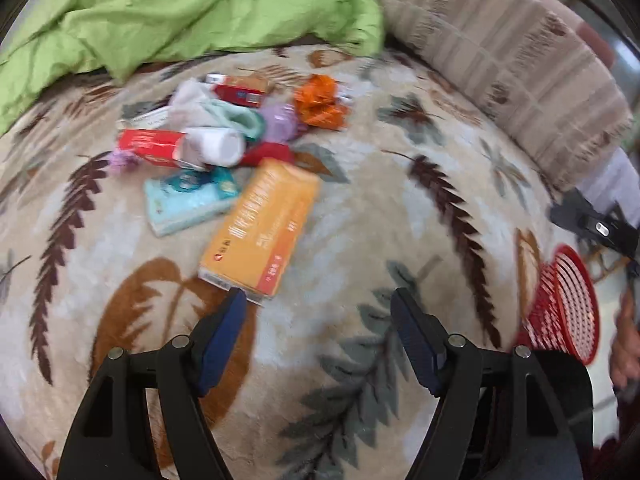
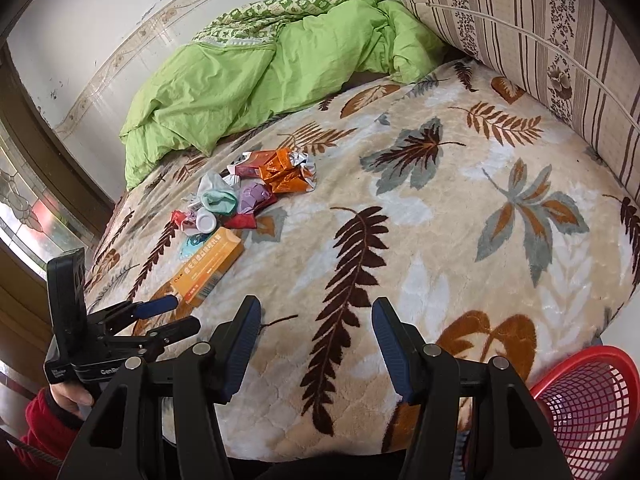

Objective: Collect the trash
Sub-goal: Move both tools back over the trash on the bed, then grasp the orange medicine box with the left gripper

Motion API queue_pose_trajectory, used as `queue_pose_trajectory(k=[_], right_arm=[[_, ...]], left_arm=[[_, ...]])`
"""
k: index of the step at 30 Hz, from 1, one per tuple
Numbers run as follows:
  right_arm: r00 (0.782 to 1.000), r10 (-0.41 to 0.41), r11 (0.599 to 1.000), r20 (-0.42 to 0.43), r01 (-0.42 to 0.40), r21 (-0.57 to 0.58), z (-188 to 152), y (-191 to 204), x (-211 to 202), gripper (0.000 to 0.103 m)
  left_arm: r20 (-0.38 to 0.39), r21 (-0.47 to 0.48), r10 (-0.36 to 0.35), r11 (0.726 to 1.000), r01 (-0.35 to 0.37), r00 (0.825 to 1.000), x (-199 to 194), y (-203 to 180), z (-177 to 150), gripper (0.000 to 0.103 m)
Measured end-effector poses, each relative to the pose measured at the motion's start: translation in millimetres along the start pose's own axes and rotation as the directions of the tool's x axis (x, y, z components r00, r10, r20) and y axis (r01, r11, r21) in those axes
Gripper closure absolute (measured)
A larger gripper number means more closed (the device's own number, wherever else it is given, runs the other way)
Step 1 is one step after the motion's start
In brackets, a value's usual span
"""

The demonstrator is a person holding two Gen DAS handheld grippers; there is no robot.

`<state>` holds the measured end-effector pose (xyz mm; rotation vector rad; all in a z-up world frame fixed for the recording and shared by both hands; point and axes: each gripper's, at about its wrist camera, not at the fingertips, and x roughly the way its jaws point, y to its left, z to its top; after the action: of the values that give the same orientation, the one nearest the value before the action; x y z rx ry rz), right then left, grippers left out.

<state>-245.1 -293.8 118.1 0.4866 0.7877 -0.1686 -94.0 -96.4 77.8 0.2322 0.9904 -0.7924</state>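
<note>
Several pieces of trash lie in a pile (image 1: 224,132) on the leaf-patterned blanket (image 1: 360,208). Nearest me is an orange box (image 1: 260,228) (image 2: 208,266). Beside it are a teal tissue pack (image 1: 188,200), a red carton (image 1: 152,146), a white bottle (image 1: 218,146) and a crumpled orange wrapper (image 1: 320,100) (image 2: 288,172). My left gripper (image 1: 318,312) (image 2: 178,314) is open and empty, its left fingertip (image 1: 236,308) at the orange box's near corner. My right gripper (image 2: 316,320) stands open over bare blanket, nothing between its fingers.
A red mesh basket (image 2: 588,408) (image 1: 568,304) stands off the bed's near right edge. A green quilt (image 2: 260,76) is bunched at the far side and a striped cushion (image 2: 520,32) runs along the right. A hand in a red sleeve (image 2: 64,396) holds the left gripper.
</note>
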Motion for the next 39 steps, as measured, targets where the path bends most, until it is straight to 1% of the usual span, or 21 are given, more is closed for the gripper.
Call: queue_pose_trajectory(k=[2, 4, 6, 8, 10, 13, 14, 17, 18, 19, 20, 21, 23, 26, 28, 32, 34, 36, 39], right_arm=[[1.000, 0.001, 1.000, 0.006, -0.001, 0.002, 2, -1, -2, 0.042], [1.000, 0.001, 1.000, 0.013, -0.001, 0.003, 6, -1, -2, 0.042], [1.000, 0.002, 1.000, 0.016, -0.002, 0.004, 9, -1, -2, 0.042], [1.000, 0.009, 1.000, 0.009, -0.009, 0.008, 15, -2, 3, 0.039], [1.000, 0.025, 0.999, -0.005, -0.025, 0.023, 23, -4, 11, 0.039], [0.999, 0.030, 0.999, -0.025, -0.029, 0.033, 34, -4, 24, 0.039], [0.999, 0.036, 0.999, -0.029, -0.035, 0.041, 39, -4, 30, 0.038], [0.998, 0.045, 0.998, -0.041, -0.043, 0.045, 55, 0, 50, 0.036], [0.998, 0.057, 0.998, -0.040, -0.055, 0.043, 60, 3, 58, 0.034], [0.997, 0.063, 0.997, -0.044, -0.061, 0.041, 64, 4, 64, 0.029], [0.996, 0.066, 0.997, -0.052, -0.064, 0.041, 72, 7, 75, 0.027], [0.996, 0.071, 0.997, -0.053, -0.069, 0.044, 76, 9, 82, 0.027], [0.995, 0.082, 0.996, -0.053, -0.080, 0.042, 88, 13, 101, 0.026], [0.996, 0.081, 0.996, -0.041, -0.079, 0.050, 103, 19, 129, 0.025], [0.995, 0.084, 0.994, -0.047, -0.081, 0.067, 116, 21, 151, 0.024], [0.995, 0.086, 0.991, -0.053, -0.079, 0.112, 138, 21, 186, 0.023], [0.996, 0.068, 0.991, -0.060, -0.061, 0.120, 146, 22, 205, 0.023], [0.995, 0.045, 0.992, -0.091, -0.034, 0.121, 149, 23, 222, 0.023], [0.990, 0.054, 0.988, -0.130, -0.034, 0.152, 143, 21, 239, 0.023]], left_arm=[[0.017, -0.014, 0.099, 0.995, -0.099, 0.995, 5, 2, 7, 0.030], [0.025, -0.013, 0.141, 0.990, -0.141, 0.990, 11, 2, 14, 0.030], [0.034, 0.016, 0.205, 0.979, -0.205, 0.978, 19, 0, 18, 0.030], [0.041, 0.048, 0.260, 0.964, -0.262, 0.965, 29, -2, 20, 0.030], [0.029, 0.062, 0.297, 0.953, -0.298, 0.955, 39, 0, 22, 0.030], [0.014, 0.042, 0.298, 0.954, -0.298, 0.955, 55, 5, 26, 0.030], [0.010, 0.017, 0.286, 0.958, -0.286, 0.958, 58, 9, 27, 0.030], [0.023, -0.038, 0.242, 0.970, -0.241, 0.970, 59, 15, 28, 0.038], [0.032, -0.040, 0.240, 0.970, -0.239, 0.970, 57, 15, 28, 0.039], [0.042, -0.041, 0.241, 0.970, -0.240, 0.970, 57, 14, 27, 0.040], [0.050, -0.047, 0.234, 0.972, -0.232, 0.971, 56, 14, 25, 0.043], [0.053, -0.056, 0.225, 0.973, -0.222, 0.973, 54, 14, 23, 0.046], [0.066, -0.078, 0.200, 0.978, -0.195, 0.977, 47, 13, 18, 0.049], [0.117, -0.084, 0.190, 0.980, -0.181, 0.975, 33, 11, 16, 0.050], [0.134, -0.092, 0.180, 0.981, -0.168, 0.975, 28, 12, 16, 0.051], [0.116, -0.116, 0.156, 0.983, -0.142, 0.981, 32, 18, 18, 0.051], [0.109, -0.117, 0.149, 0.984, -0.136, 0.983, 34, 19, 20, 0.051], [0.100, -0.116, 0.142, 0.985, -0.130, 0.985, 37, 20, 21, 0.051], [0.085, -0.112, 0.137, 0.986, -0.127, 0.987, 43, 22, 22, 0.051]])
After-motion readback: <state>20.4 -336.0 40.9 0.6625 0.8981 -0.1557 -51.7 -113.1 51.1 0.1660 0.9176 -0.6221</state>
